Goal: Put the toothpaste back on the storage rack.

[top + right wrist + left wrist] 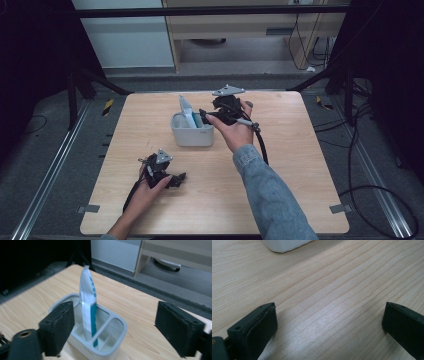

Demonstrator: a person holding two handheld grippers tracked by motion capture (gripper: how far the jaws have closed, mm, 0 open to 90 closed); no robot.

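A white holder (192,135) with several compartments stands on the wooden table (280,150), a little behind its middle. A white and blue tube (186,111) stands upright in it, leaning slightly. My right gripper (206,116) hovers at the holder's right rim, open. In the right gripper view the tube (88,297) rises from a compartment of the holder (115,348) just beyond the left jaw, and my right gripper (115,327) has nothing between its pads. My left gripper (176,179) rests low near the table's front left, open and empty; in its own view my left gripper (329,325) frames bare wood.
A corner of the white holder (284,245) shows at the top of the left gripper view. Black frame struts (100,80) and cables (360,150) surround the table. A cabinet (240,30) stands on the floor behind it.
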